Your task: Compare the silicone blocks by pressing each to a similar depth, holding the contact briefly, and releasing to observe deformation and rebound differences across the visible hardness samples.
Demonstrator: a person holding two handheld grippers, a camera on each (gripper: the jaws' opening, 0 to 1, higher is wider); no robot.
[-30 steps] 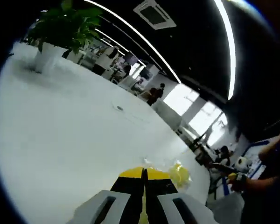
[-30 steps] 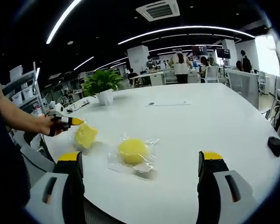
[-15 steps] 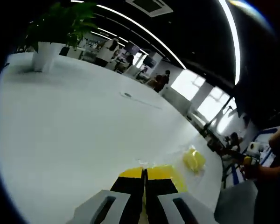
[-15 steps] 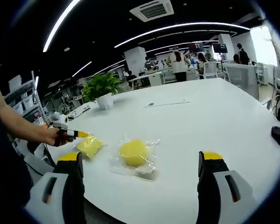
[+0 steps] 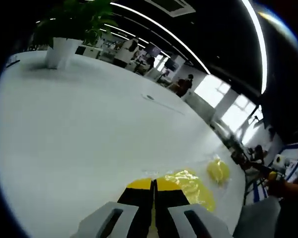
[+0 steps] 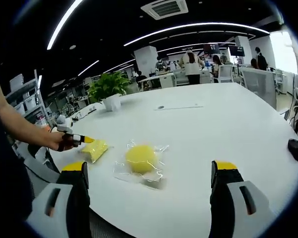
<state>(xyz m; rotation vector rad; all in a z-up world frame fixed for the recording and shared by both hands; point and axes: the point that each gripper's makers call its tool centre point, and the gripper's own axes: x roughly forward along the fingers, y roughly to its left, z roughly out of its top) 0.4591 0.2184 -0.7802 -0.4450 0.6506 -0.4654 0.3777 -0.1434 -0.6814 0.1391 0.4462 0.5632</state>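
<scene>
Two yellow silicone samples are lying on the white round table: a flat yellow block near the edge and a round yellow block in a clear plastic bag just beside it. I am holding my left gripper with its jaws closed together, tips touching the flat block's edge and gripping nothing I can make out. My right gripper is hovering wide open and empty over the table's near edge. A potted plant is standing farther back
</scene>
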